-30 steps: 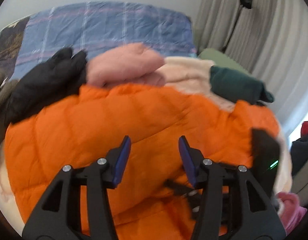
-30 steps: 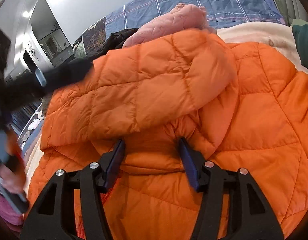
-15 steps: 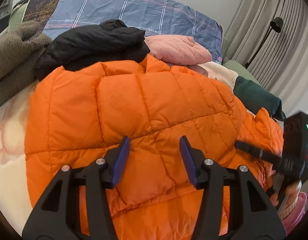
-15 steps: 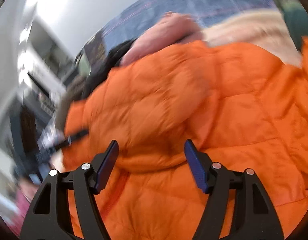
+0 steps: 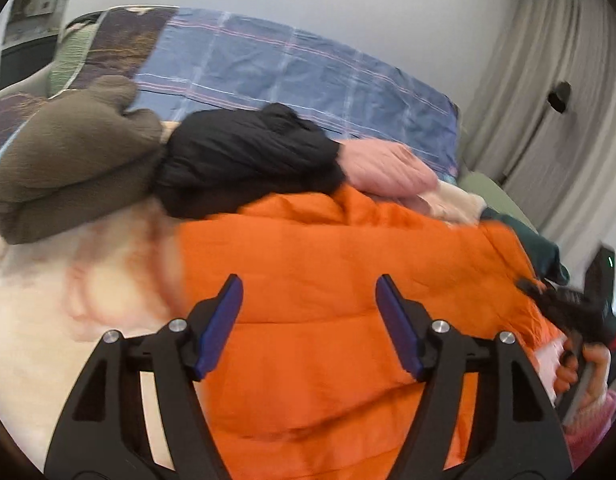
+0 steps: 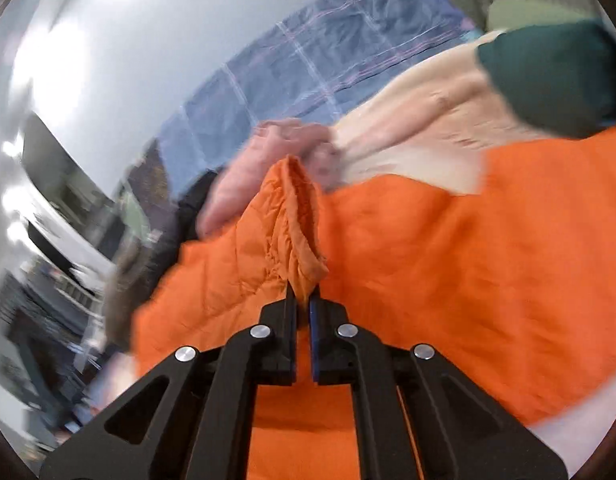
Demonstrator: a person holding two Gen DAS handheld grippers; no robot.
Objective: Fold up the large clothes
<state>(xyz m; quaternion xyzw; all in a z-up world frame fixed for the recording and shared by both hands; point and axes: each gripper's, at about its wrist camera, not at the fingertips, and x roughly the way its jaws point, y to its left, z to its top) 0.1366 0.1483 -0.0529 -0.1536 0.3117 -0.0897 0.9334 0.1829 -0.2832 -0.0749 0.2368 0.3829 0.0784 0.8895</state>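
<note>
right gripper (image 6: 303,300): just clamped on a thin pinch of jacket (image 6: 447,260) edge; slick fabric may slip free if tugged. left gripper (image 5: 308,320): jaws just widened, empty, jacket just ahead; bulk may sag unsupported.

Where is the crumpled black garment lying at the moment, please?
In the left wrist view the crumpled black garment lies upper centre, between the olive-brown fleece bundle on its left and the pink padded garment on its right, just behind the orange quilted jacket.
</note>
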